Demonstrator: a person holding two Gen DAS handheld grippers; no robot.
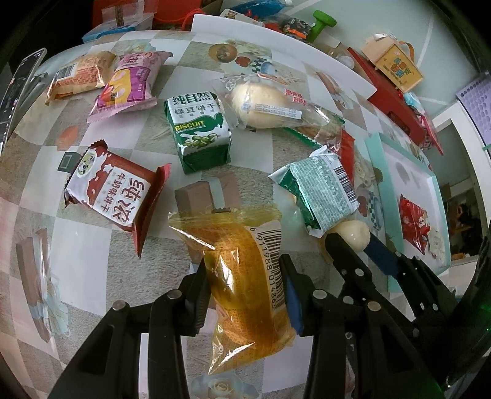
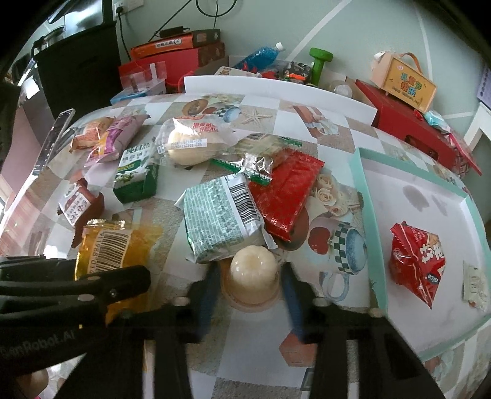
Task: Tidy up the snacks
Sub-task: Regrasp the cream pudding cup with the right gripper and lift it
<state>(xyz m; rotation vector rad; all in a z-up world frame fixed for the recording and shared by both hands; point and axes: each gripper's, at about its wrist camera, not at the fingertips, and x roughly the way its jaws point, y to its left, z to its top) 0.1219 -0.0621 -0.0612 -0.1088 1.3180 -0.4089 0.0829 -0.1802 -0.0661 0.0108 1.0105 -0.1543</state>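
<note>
The tabletop (image 2: 276,353) fills both views, covered in a patterned cloth of grey, white and picture squares. Behind it a pale green wall (image 2: 353,27) rises, with a dark cabinet (image 2: 83,70) at the left and a clutter of red boxes (image 2: 408,122), a blue bottle (image 2: 257,56) and a green dumbbell (image 2: 319,63) along the far edge. At the right lies a teal-rimmed tray (image 2: 365,221) holding a red bag (image 2: 414,261).

Snack packets lie scattered over the middle: a green biscuit pack (image 1: 199,129), a brown-and-white pack (image 1: 110,190), a pink bag (image 1: 129,83), a wrapped bun (image 1: 267,104) and a green-printed pack (image 2: 221,214) lying back up.

The left hand-held gripper (image 1: 245,285) pinches a yellow cake packet (image 1: 245,291) near the front edge of the cloth. The right hand-held gripper (image 2: 250,276) is closed on a jelly cup (image 2: 253,270) that sits upside down just in front of the green-printed pack.

That pack's edge hides the far side of the cup. A flat red packet (image 2: 285,196) is half buried under it and under a clear wrapper (image 2: 260,153). The tray's right end is cut off, and the small white thing (image 2: 474,285) beside the red bag is too blurred to name.
</note>
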